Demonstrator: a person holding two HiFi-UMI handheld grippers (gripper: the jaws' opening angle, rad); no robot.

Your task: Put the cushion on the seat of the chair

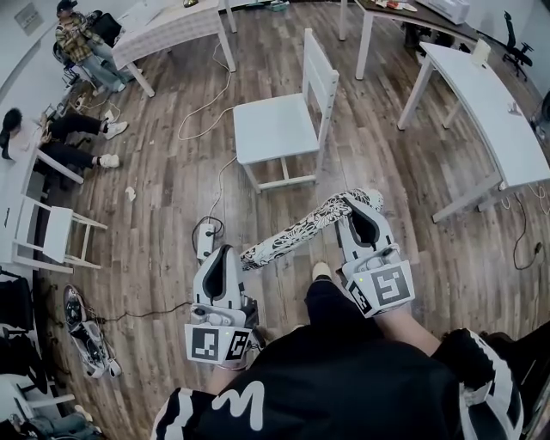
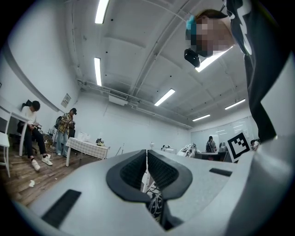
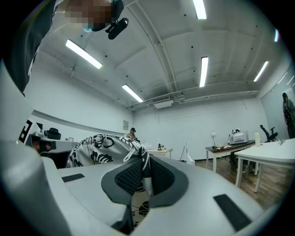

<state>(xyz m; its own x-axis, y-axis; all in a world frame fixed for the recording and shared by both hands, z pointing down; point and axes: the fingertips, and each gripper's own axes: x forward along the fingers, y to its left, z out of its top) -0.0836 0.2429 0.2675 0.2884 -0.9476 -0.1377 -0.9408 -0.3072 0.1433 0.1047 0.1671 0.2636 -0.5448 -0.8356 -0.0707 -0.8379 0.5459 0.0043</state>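
A black-and-white patterned cushion [image 1: 296, 230] hangs edge-on between both grippers above the wooden floor. My left gripper [image 1: 227, 255] is shut on its lower left end, and the fabric [image 2: 155, 205] shows just under the closed pads. My right gripper [image 1: 362, 209] is shut on the upper right end, where a fold of the cushion [image 3: 99, 147] is pinched between the pads [image 3: 156, 177]. The white wooden chair [image 1: 277, 126] stands beyond the cushion, its seat bare and its back to the right. Both grippers point roughly level towards it.
White tables [image 1: 497, 116] run along the right, and a cloth-covered table [image 1: 168, 26] stands at the back left. A power strip [image 1: 206, 240] and cables lie on the floor near my left gripper. A small white chair [image 1: 57, 233] and seated people [image 1: 73, 136] are at the left.
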